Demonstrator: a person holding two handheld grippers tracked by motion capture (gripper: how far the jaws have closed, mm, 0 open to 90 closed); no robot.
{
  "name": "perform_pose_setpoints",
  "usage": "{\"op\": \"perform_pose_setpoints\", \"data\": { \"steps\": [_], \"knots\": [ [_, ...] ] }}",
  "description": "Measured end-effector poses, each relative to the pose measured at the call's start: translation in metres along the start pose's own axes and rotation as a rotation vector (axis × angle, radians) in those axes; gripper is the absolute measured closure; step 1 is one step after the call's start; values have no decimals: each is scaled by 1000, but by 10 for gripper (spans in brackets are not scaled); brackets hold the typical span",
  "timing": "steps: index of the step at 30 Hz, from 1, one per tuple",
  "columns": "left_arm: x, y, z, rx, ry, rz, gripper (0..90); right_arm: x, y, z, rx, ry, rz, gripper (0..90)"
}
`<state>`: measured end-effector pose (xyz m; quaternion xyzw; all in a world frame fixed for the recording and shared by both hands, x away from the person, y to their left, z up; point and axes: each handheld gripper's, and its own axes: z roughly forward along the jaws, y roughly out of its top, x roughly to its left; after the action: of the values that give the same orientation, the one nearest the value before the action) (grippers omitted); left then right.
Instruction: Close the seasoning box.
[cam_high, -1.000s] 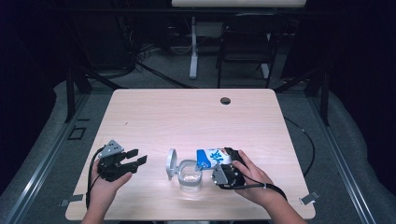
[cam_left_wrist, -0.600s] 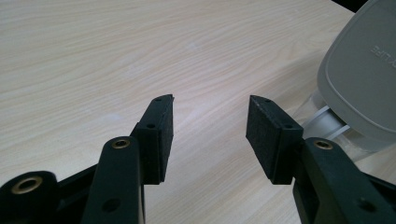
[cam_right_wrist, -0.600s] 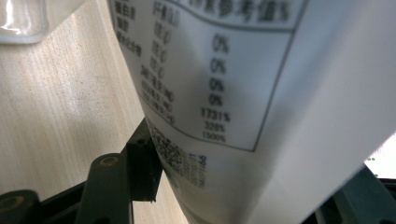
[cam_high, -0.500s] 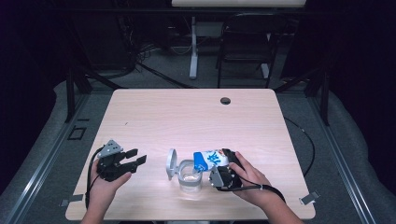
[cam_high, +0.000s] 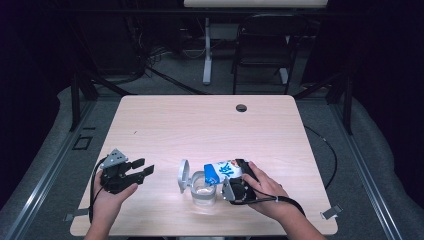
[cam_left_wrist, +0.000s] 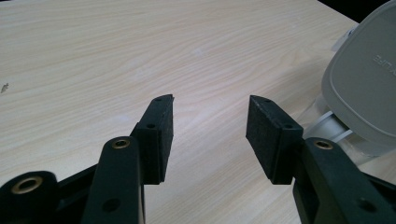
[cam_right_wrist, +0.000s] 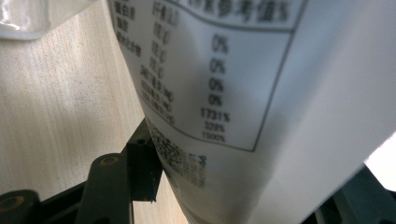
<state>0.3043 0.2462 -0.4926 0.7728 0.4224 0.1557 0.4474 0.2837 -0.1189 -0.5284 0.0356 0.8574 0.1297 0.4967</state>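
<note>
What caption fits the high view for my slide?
Right gripper tips a blue-and-white packet over a clear container with its lid open; left gripper open nearby.

The light wooden table (cam_high: 210, 125) lies bare across its whole upper half in the high view — the one mark there is a small dark round hole (cam_high: 241, 107) near the top edge, flush and no obstacle. Free passage runs along the left and right margins too. The crowding sits at lower centre: a clear plastic container (cam_high: 204, 192) with its grey hinged lid (cam_high: 183, 175) standing open, and a white-and-blue packet (cam_high: 223, 171) tilted over it in the right gripper (cam_high: 235, 185). Between the left gripper (cam_high: 142, 169) at lower left and that lid, a strip of bare wood stays open — its spread jaws hold nothing.
</note>
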Motion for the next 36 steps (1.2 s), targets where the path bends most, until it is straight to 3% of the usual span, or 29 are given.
{"op": "perform_pose_setpoints", "data": {
  "steps": [22,28,30,31,36],
  "knots": [
    [1,-1,1,5,1,-2,519,-6,4,-2,32,26,-73,420],
    [2,-2,2,7,3,-3,519,-8,6,-4,52,18,-107,422],
    [2,-2,2,7,3,-4,519,-10,7,-6,82,2,-138,422],
    [2,-2,1,5,3,-5,519,-8,6,-4,46,14,-107,422],
    [1,-2,2,9,0,-3,519,-8,6,-4,54,16,-111,422]
  ]
}}
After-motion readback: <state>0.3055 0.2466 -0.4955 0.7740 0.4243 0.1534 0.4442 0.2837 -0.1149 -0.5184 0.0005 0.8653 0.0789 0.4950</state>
